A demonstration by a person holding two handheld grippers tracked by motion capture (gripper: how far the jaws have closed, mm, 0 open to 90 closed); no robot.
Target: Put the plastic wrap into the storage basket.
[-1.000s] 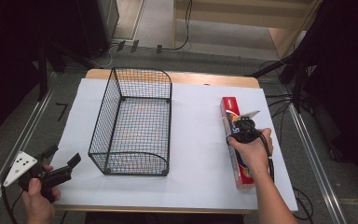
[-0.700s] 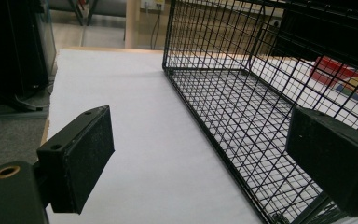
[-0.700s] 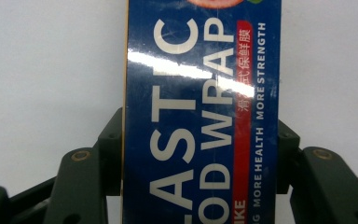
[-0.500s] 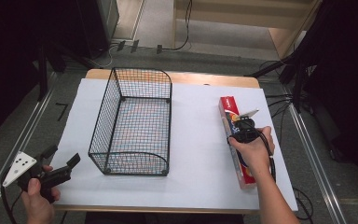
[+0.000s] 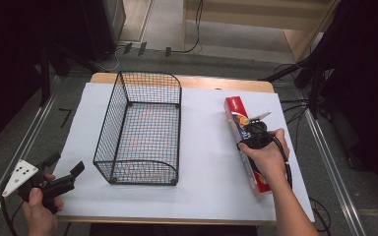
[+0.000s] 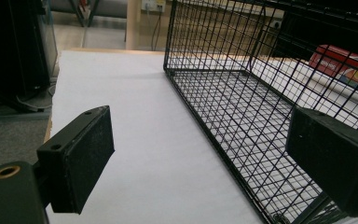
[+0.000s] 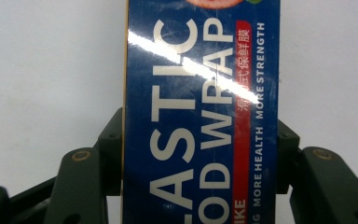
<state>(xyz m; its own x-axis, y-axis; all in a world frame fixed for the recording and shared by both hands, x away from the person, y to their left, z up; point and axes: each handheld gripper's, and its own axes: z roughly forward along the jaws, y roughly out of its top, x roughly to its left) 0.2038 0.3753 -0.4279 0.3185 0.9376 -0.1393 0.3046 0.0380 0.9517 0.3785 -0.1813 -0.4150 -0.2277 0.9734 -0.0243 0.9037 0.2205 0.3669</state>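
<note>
While the right gripper [image 5: 252, 132] pinches the plastic wrap box [image 7: 200, 112] across its width on the table's right, the box lies flat. The left gripper [image 5: 61, 179] hovers spread at the near left corner, beside the wire basket [image 5: 142, 128].

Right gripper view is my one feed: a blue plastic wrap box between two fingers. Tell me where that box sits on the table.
Observer: The plastic wrap box lies lengthwise near the table's right edge, right of the wire basket.
Operator: Report the basket's contents.
Observer: Nothing is in it; the white table cover shows through its mesh floor.
Operator: Give me the left gripper.
Observer: The left gripper hangs at the table's near left corner, fingers open and pointed toward the basket's near end.
</note>
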